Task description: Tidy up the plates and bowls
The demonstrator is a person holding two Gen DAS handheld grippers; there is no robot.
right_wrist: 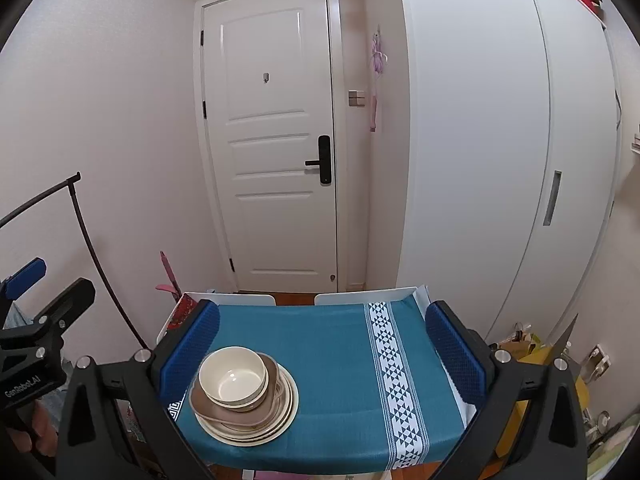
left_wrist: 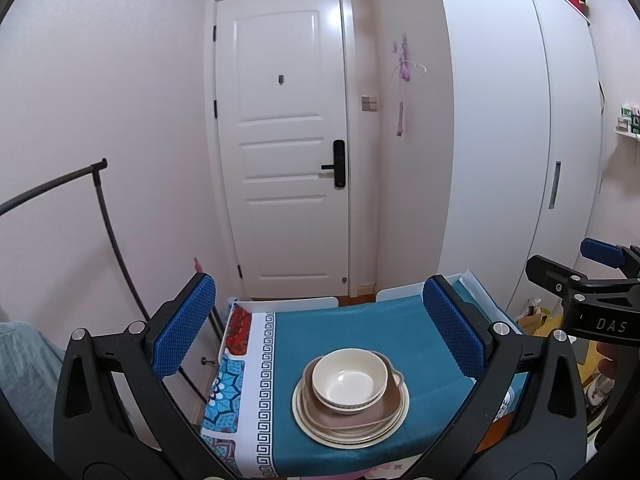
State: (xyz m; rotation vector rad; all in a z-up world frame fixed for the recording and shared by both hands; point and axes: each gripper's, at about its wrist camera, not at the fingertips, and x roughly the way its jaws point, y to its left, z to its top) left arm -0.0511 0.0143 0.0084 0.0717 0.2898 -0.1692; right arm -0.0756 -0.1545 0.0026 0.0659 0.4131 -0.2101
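Note:
A cream bowl (left_wrist: 350,380) sits on top of a brown squarish dish (left_wrist: 356,414), which rests on a stack of cream plates (left_wrist: 352,432) on the teal tablecloth (left_wrist: 340,328). The same stack shows in the right wrist view: bowl (right_wrist: 233,381), brown dish (right_wrist: 236,412), plates (right_wrist: 280,420). My left gripper (left_wrist: 320,328) is open and empty, held back above the near side of the table. My right gripper (right_wrist: 320,344) is open and empty, to the right of the stack. It also shows at the right edge of the left wrist view (left_wrist: 592,280).
The small table (right_wrist: 344,300) stands in front of a white door (left_wrist: 280,140). A white wardrobe (left_wrist: 500,140) is on the right, a black clothes rail (left_wrist: 104,208) on the left. Bags and clutter (right_wrist: 532,348) lie on the floor at the right.

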